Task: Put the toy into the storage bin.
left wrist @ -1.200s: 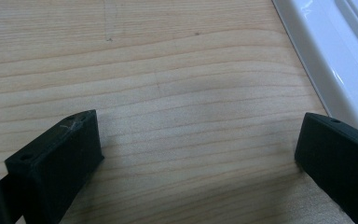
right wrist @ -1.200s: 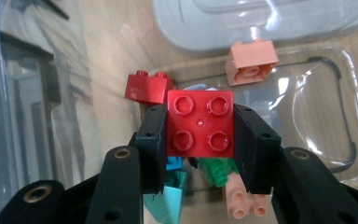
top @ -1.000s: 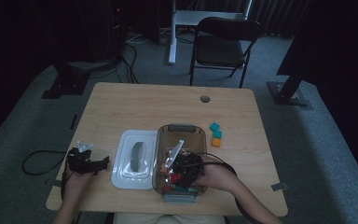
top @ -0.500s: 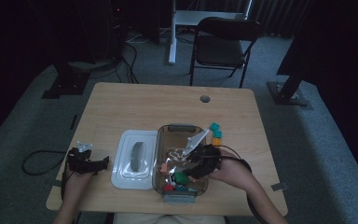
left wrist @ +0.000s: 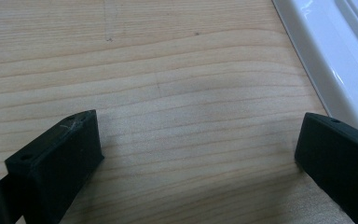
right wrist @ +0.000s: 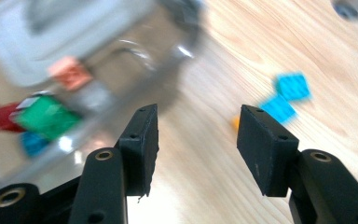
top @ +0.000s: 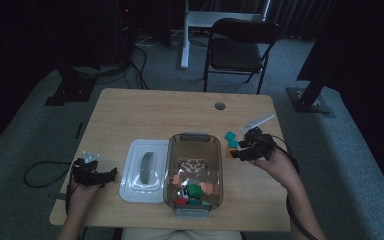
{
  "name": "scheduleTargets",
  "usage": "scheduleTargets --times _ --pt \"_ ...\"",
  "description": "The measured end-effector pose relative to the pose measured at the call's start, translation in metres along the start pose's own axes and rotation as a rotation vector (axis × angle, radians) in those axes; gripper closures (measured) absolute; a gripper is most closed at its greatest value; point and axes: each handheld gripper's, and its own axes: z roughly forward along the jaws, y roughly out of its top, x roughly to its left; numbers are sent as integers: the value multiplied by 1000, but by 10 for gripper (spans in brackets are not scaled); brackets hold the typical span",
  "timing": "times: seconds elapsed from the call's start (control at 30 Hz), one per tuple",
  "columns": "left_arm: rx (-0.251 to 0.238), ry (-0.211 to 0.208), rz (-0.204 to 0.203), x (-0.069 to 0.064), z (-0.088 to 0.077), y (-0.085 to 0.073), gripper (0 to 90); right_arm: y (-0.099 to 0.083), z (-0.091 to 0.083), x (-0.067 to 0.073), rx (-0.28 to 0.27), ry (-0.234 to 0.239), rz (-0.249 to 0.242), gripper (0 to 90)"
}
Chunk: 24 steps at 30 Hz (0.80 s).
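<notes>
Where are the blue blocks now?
In the high view, the blue blocks lie on the table, right of the clear bin and just left of the right gripper, whose open jaws hold nothing.

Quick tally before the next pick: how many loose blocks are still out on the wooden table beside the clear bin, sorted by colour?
Small teal plastic blocks: 2
Small orange plastic block: 1, mostly hidden behind the right gripper fingers
Total: 3 on the light wooden table, right of the clear plastic bin.

two blue blocks lie on the table, just right of the bin.
</notes>
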Motion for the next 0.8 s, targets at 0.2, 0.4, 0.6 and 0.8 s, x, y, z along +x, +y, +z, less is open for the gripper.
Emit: scheduleTargets --times 0.2,0.4,0.6,0.8 --pt "2 -1 0 0 0 0 9 -12 34 -36 34 -36 169 436" --pt "2 -1 0 0 0 0 9 -17 73 -53 63 -52 303 409" --pt "1 -1 0 0 0 0 9 -17 101 -60 94 -93 367 409" --pt "2 -1 0 0 0 0 9 -22 117 -67 115 -91 403 405"
